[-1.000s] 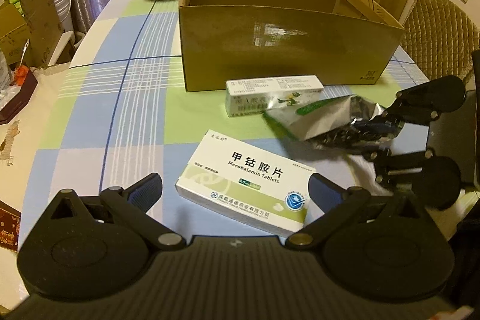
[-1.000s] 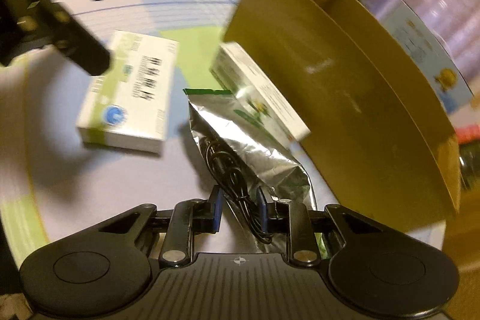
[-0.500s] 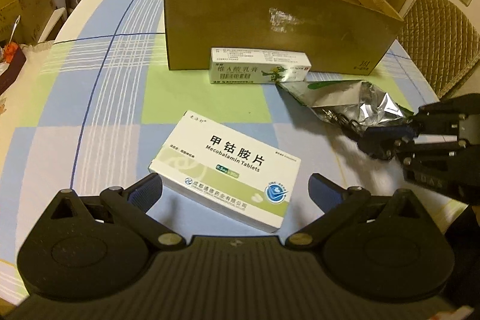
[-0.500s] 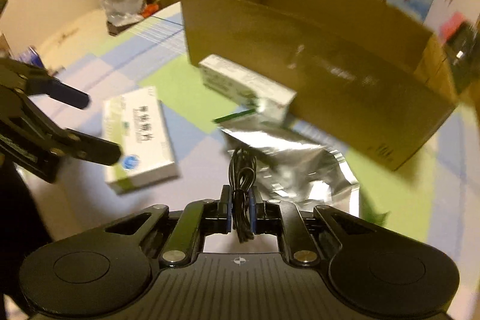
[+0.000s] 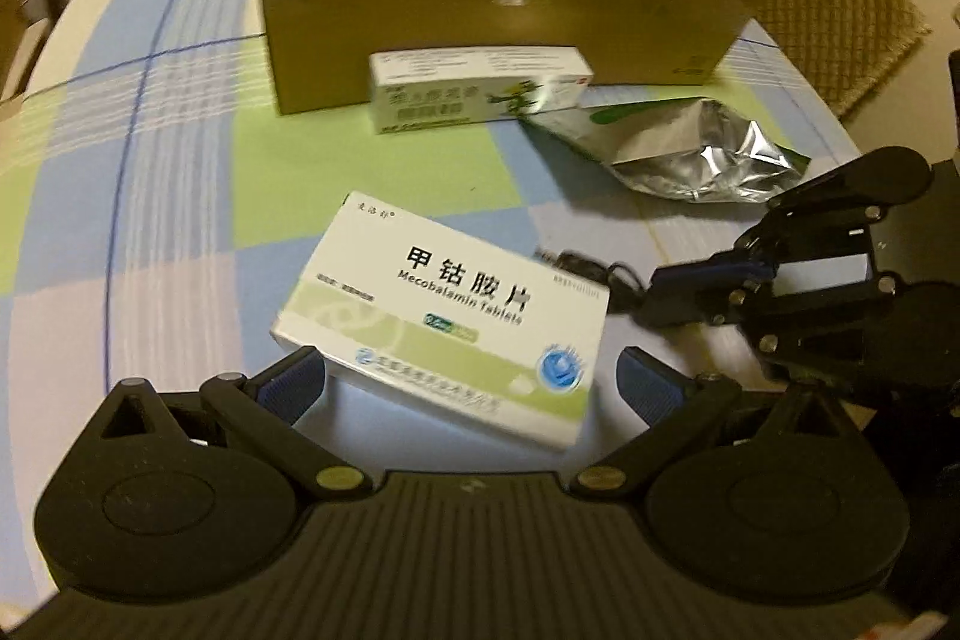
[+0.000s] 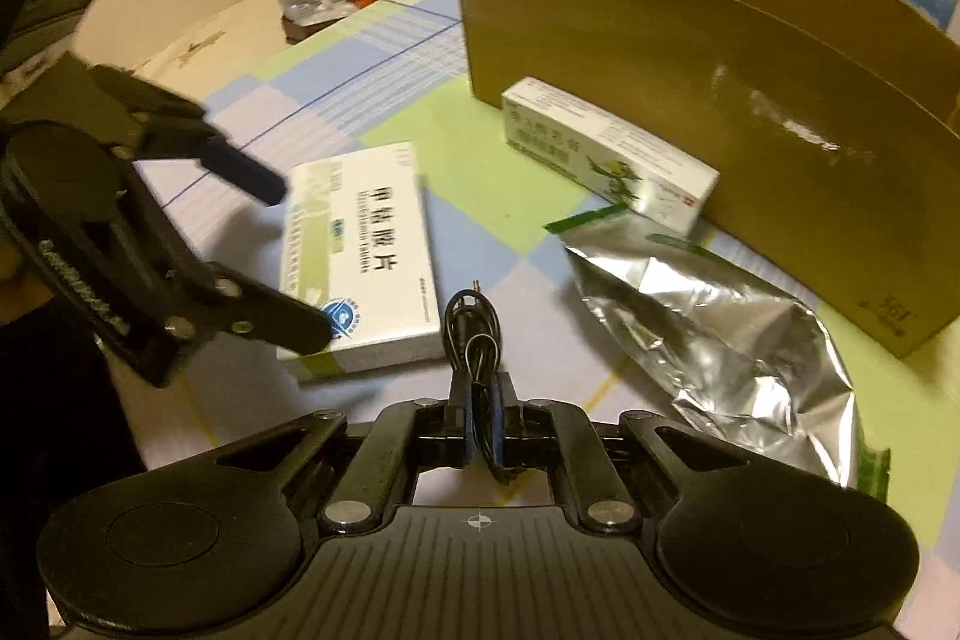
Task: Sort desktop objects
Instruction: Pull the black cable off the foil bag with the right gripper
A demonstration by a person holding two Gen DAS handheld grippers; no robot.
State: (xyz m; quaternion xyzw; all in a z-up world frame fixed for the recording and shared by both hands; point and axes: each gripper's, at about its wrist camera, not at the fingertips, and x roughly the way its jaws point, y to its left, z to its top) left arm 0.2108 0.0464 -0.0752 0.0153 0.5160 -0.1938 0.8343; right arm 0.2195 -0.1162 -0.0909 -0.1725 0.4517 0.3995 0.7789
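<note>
left hand-held gripper [image 5: 471, 379]: fingers spread wide, low, near-left | right hand-held gripper [image 6: 480, 421]: fingers pinched together, low, near-right

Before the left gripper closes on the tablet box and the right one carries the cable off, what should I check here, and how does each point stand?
1. Left gripper open: ok.
2. Tablet box between its fingers: ok, near end sits between the pads.
3. Right gripper shut on cable: ok.
4. Cable hangs free of the tablet box: cannot tell, the coil lies right beside its edge.
5. Cardboard box open on top: ok.
6. The two grippers apart: ok, though close.
</note>
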